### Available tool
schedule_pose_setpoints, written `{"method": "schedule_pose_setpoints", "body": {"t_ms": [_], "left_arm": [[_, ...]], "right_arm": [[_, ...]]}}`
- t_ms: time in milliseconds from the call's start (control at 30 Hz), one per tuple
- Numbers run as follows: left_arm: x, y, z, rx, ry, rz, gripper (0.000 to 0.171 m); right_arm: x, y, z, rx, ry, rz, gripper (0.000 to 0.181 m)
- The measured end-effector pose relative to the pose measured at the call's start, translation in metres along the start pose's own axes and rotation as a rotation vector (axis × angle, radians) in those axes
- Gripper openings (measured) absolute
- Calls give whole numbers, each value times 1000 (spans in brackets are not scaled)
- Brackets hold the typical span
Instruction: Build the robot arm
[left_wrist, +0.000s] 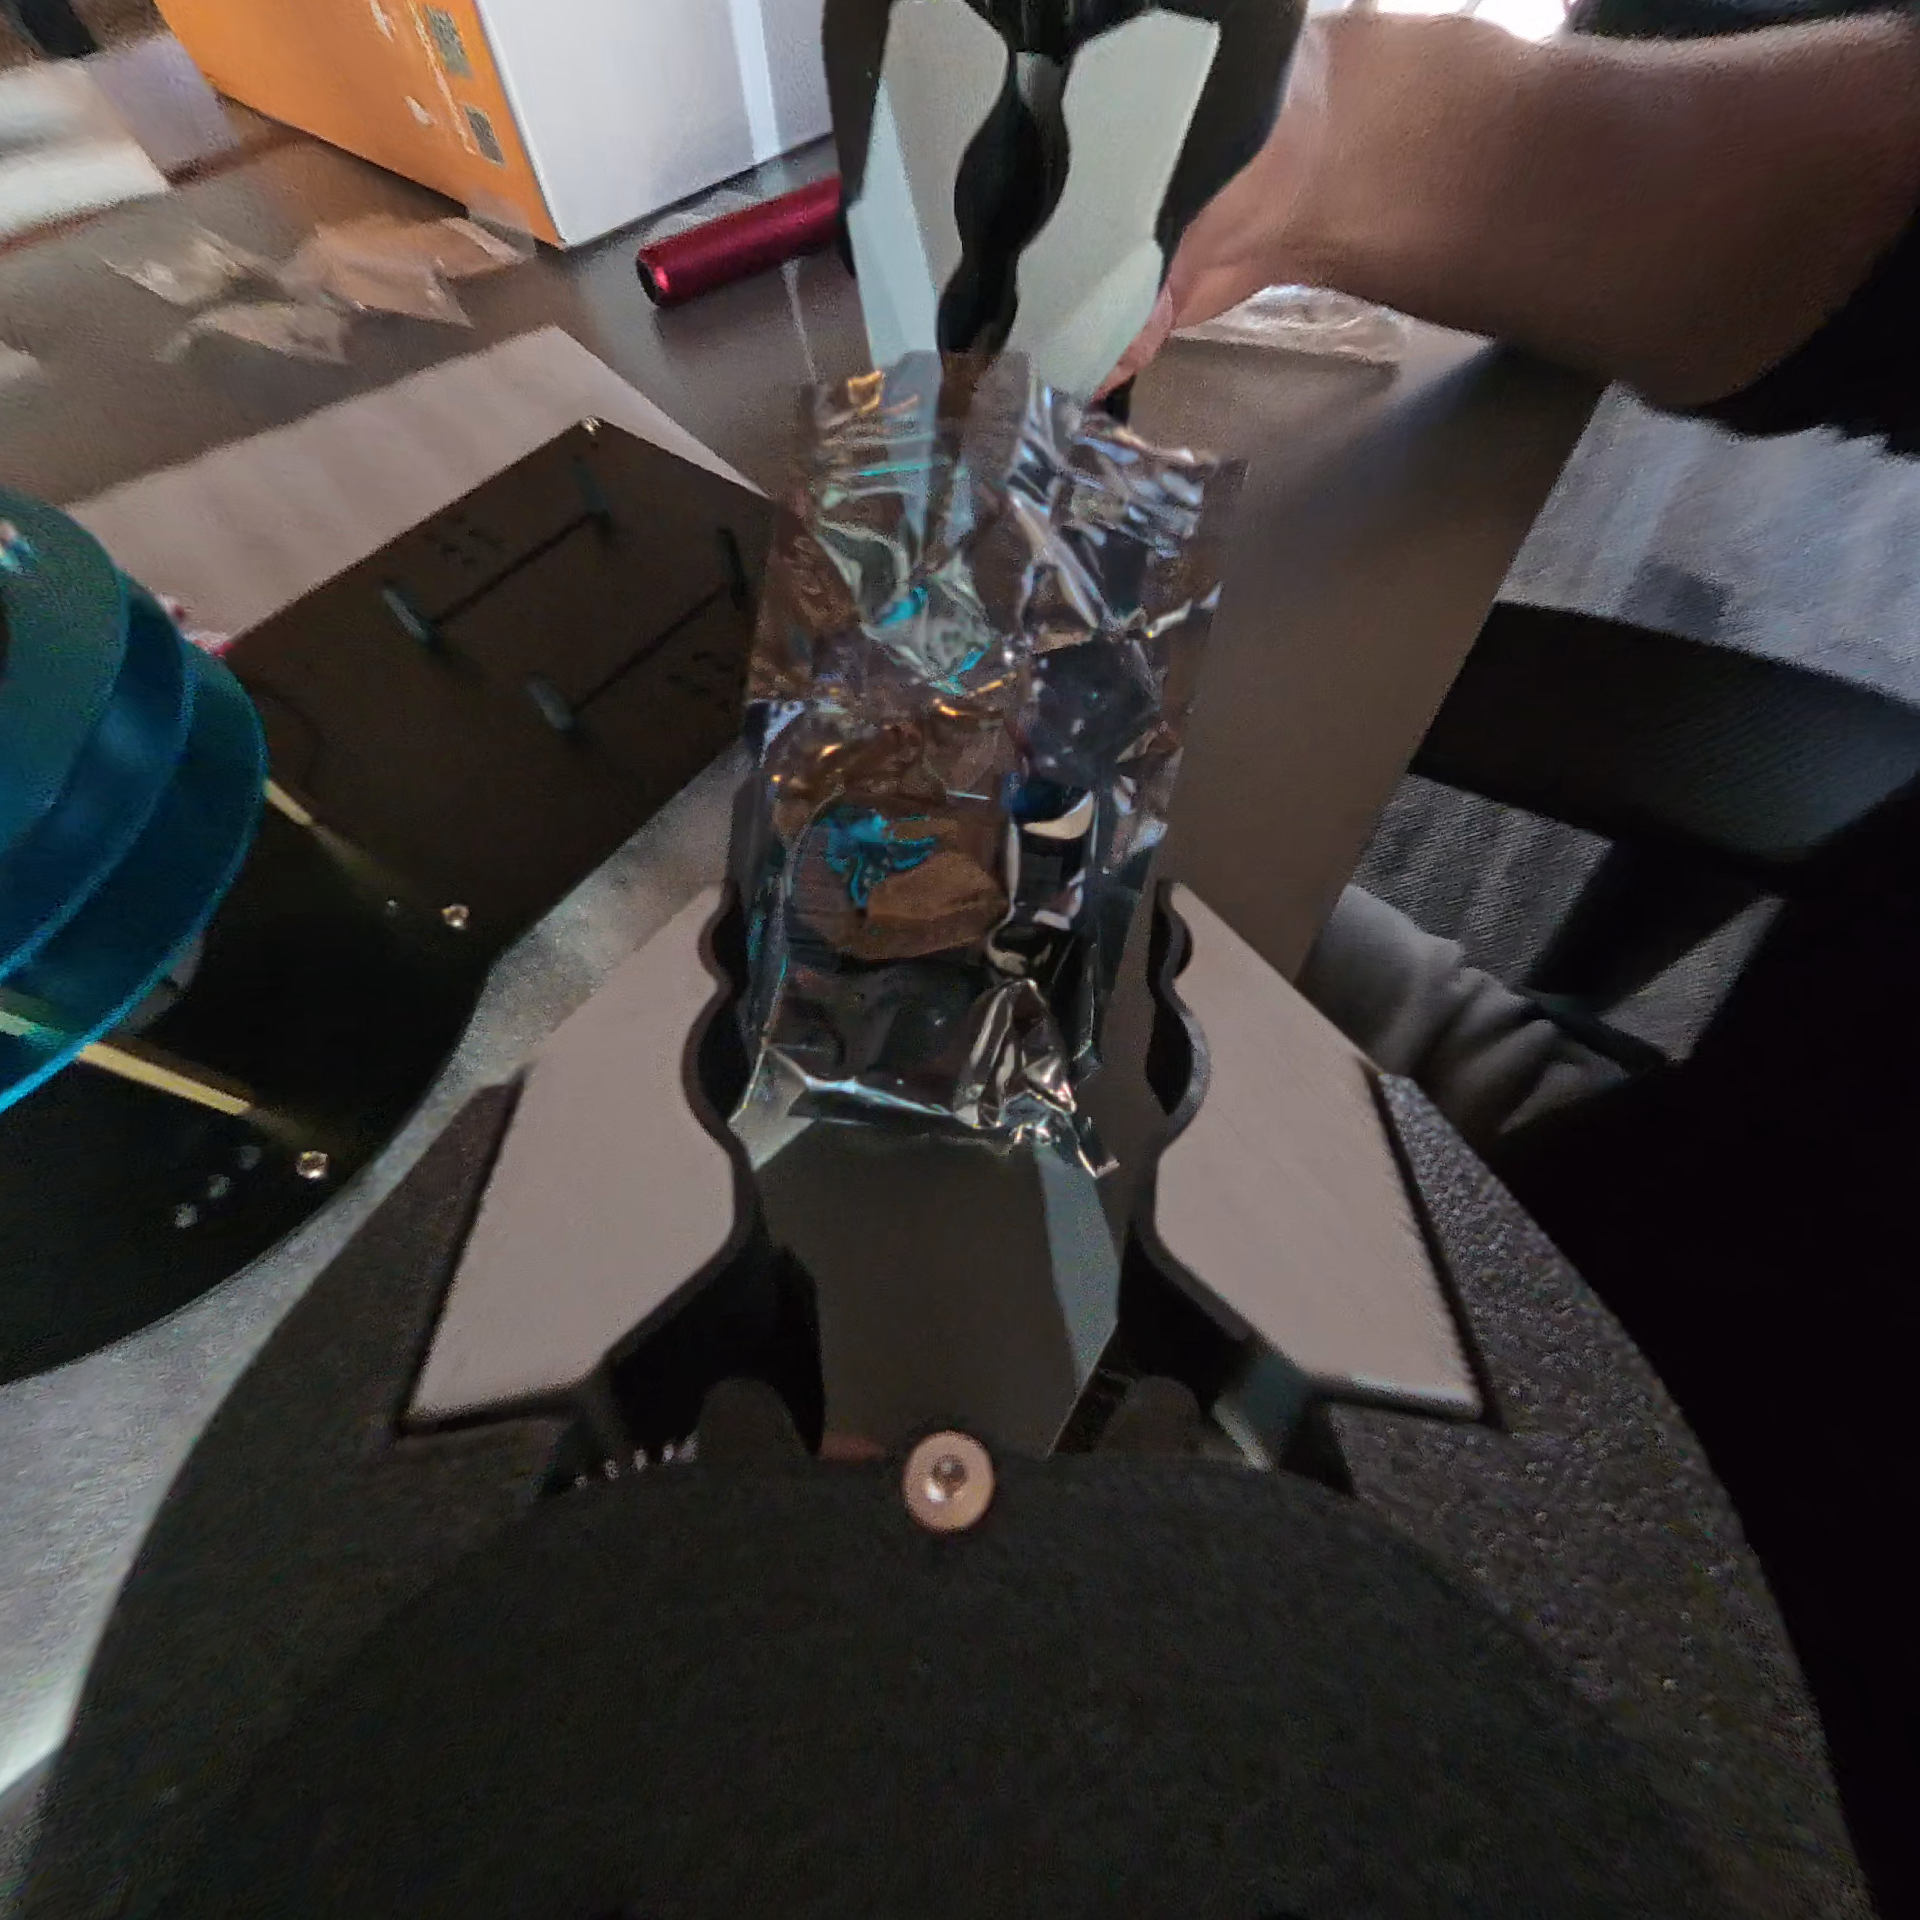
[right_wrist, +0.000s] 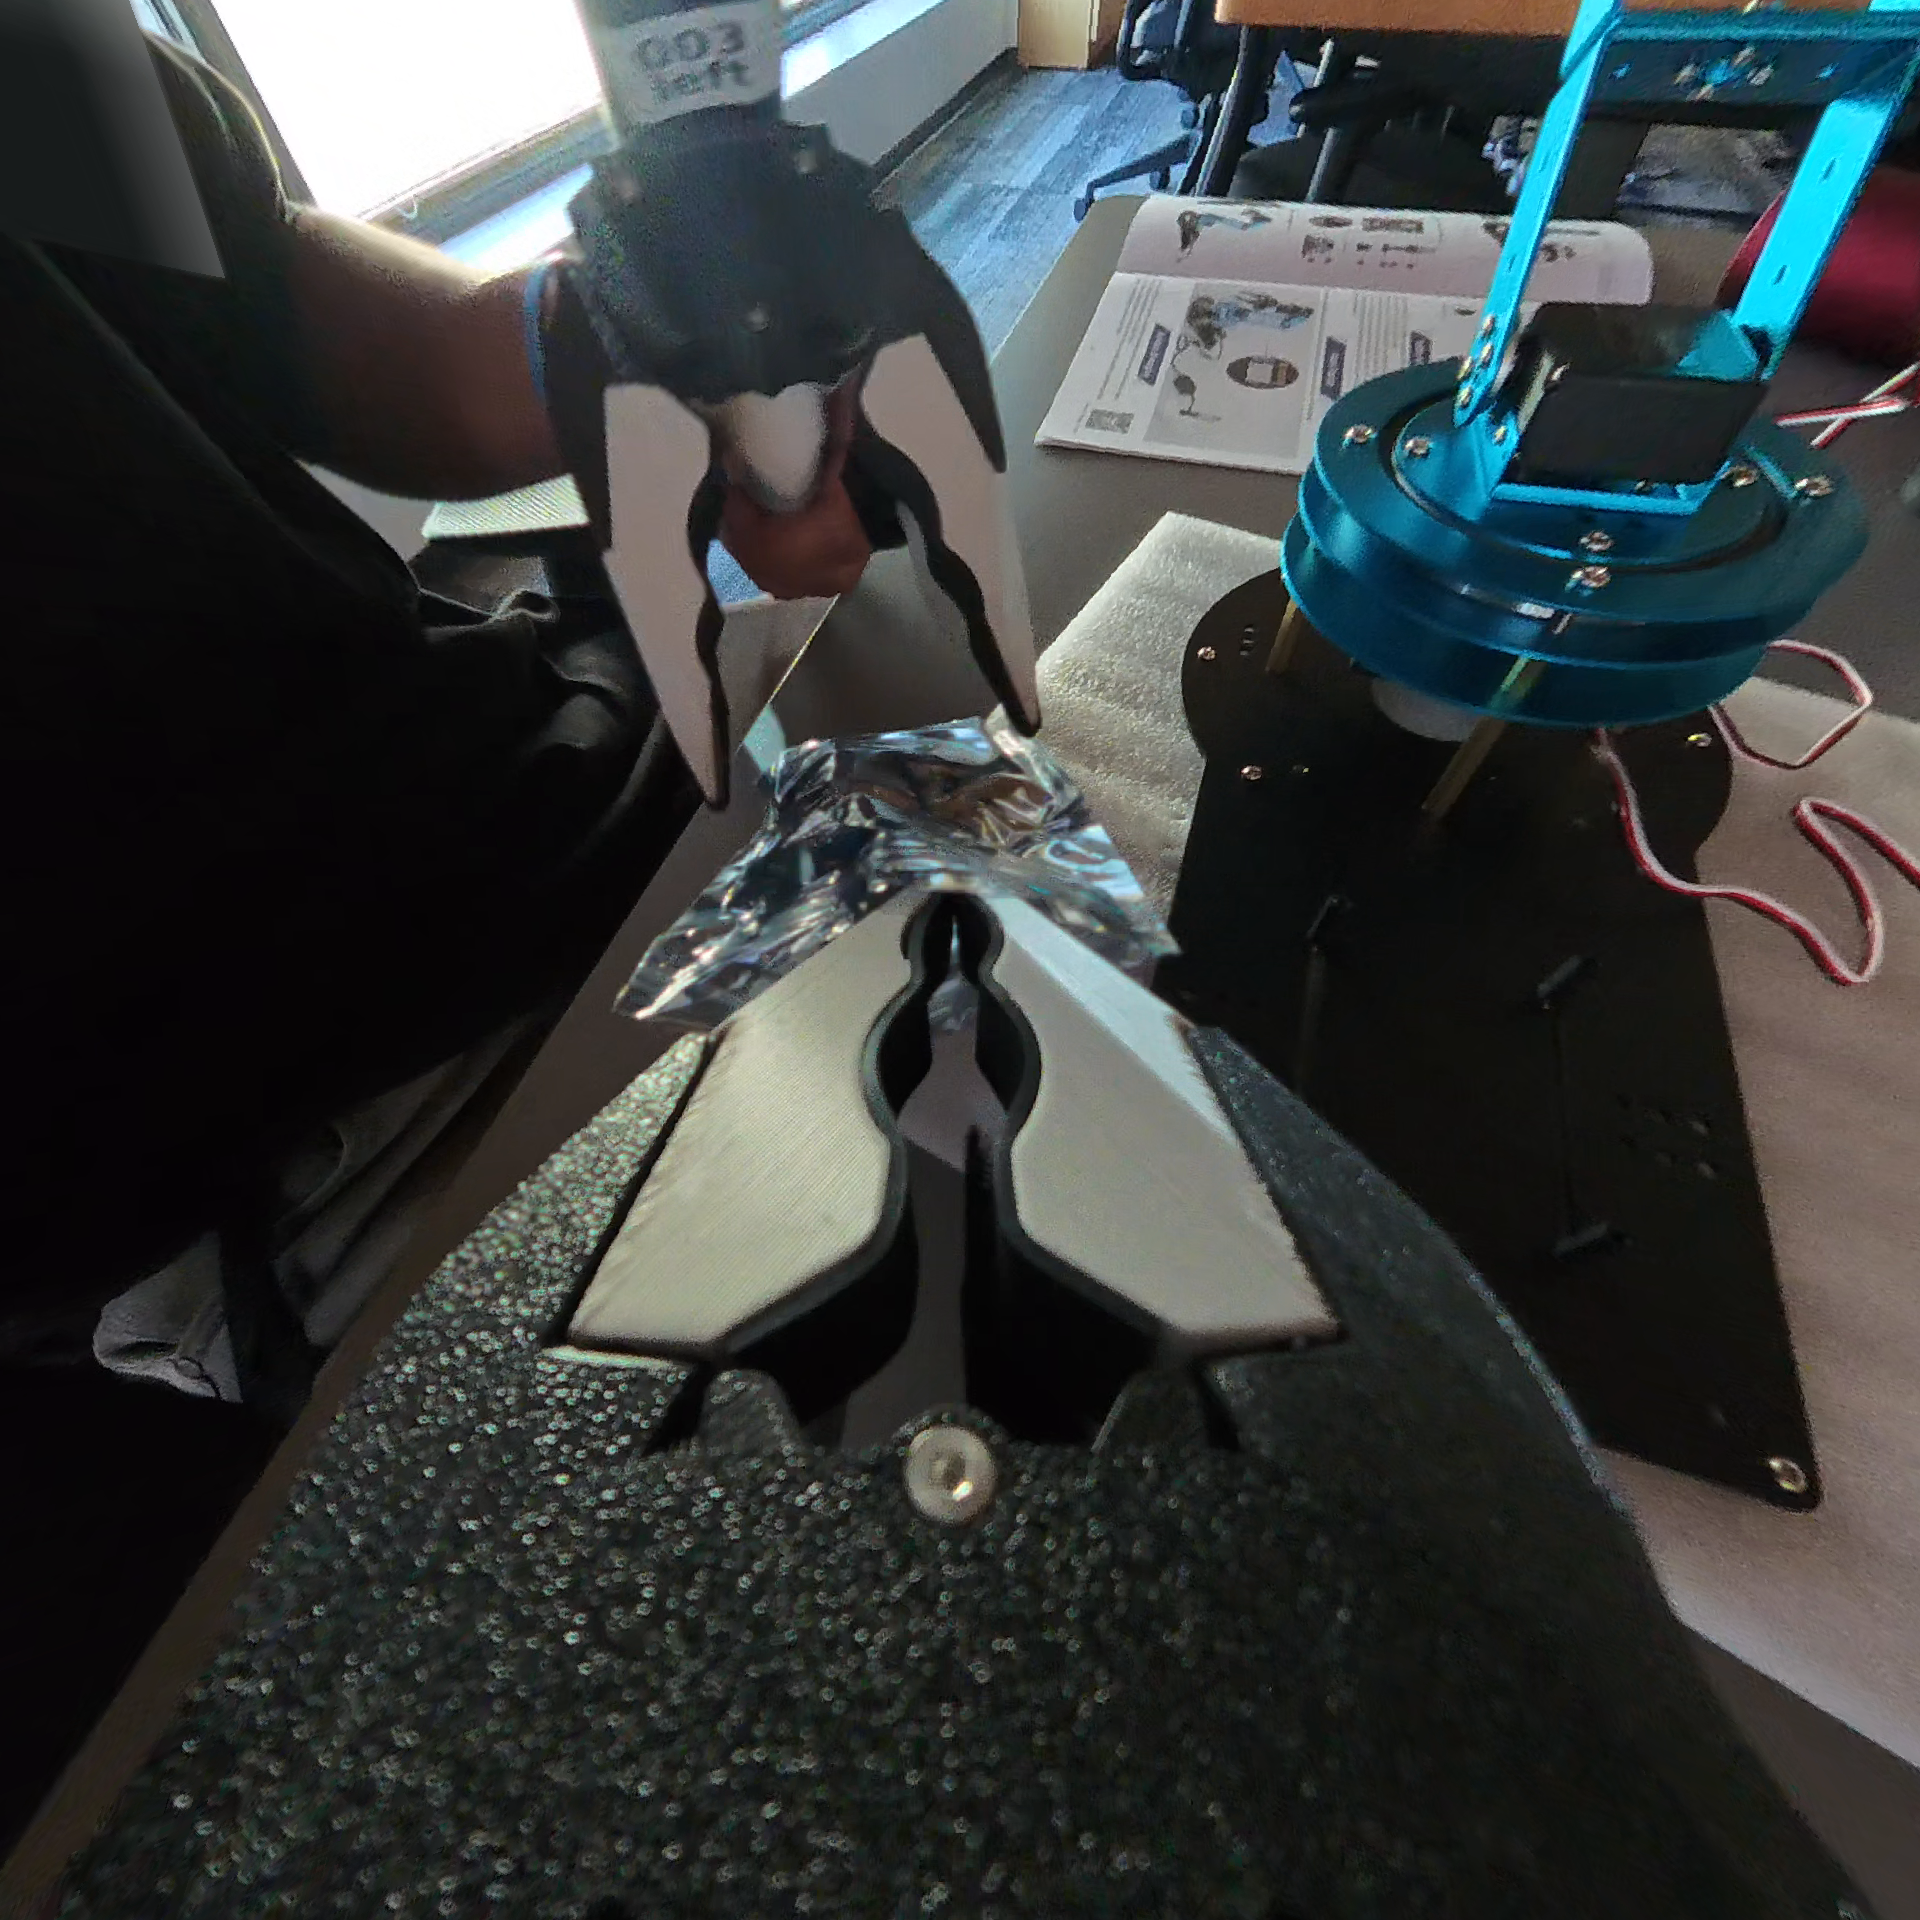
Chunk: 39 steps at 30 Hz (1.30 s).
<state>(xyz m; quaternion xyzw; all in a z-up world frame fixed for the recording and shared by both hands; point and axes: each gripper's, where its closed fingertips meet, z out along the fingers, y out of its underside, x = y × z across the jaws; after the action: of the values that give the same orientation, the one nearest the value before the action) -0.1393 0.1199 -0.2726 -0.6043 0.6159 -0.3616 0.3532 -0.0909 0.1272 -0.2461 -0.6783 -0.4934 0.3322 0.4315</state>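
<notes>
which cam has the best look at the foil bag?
Left wrist view: the foil bag fills the centre, its whole crinkled length visible between the open left gripper fingers. In the right wrist view the bag is foreshortened, partly hidden by the right gripper shut on it.

Office-style workspace used for robotics kit assembly. Landmark: blue metal turntable base (right_wrist: 1569, 582) with blue bracket arm (right_wrist: 1662, 156) on black plate (right_wrist: 1455, 987), standing on grey table (right_wrist: 1101, 291). Behind base: open instruction booklet (right_wrist: 1247, 343) with diagrams. Right of base: red-and-white wires (right_wrist: 1829, 831) trailing over white foam sheet (right_wrist: 1143, 613). Far behind base: black office chairs (right_wrist: 1174, 135) on grey carpet tiles (right_wrist: 997, 156), bright window (right_wrist: 416, 94) to left. Left wrist view: orange-and-white box (left_wrist: 468, 104) beyond the base.
</notes>
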Motion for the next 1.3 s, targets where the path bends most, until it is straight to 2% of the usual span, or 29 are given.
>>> {"method": "schedule_pose_setpoints", "body": {"t_ms": [133,233,300,367,467,533,700,767,867,933,1033,1167,1300], "left_arm": [[-13,-5,-8,11,89,-100,70],[-24,-9,-7,-30,154,-127,62],[-20,-8,-4,-72,266,-171,61],[-17,-9,0,-93,369,-239,53],[-17,-21,2,-55,516,-437,40],[-25,-18,4,-48,517,-485,26],[-28,-5,7,-76,427,-358,25],[-22,-4,5,-90,452,-318,13],[-19,0,2,-122,484,-271,8],[-20,-1,-1,-119,480,-244,3],[-23,-14,-7,-31,422,-211,0],[-37,-29,-17,105,272,-215,0],[-38,-29,-19,175,178,-230,0]], "right_arm": [[-1,8,7,-38,10,-32,0],[-3,10,9,-48,34,-152,0],[-6,6,9,-26,55,-253,0],[-10,1,9,2,65,-341,0],[-17,-2,10,33,78,-483,0],[-18,-2,11,33,95,-526,0],[-31,-9,14,91,81,-625,0],[-30,-7,17,73,98,-650,0],[-20,-2,18,30,135,-618,0],[-13,-1,18,7,150,-525,0],[-15,-2,20,-10,63,-314,0],[-14,-14,17,38,3,-104,4],[-14,-4,21,-29,-22,-64,7]]}}
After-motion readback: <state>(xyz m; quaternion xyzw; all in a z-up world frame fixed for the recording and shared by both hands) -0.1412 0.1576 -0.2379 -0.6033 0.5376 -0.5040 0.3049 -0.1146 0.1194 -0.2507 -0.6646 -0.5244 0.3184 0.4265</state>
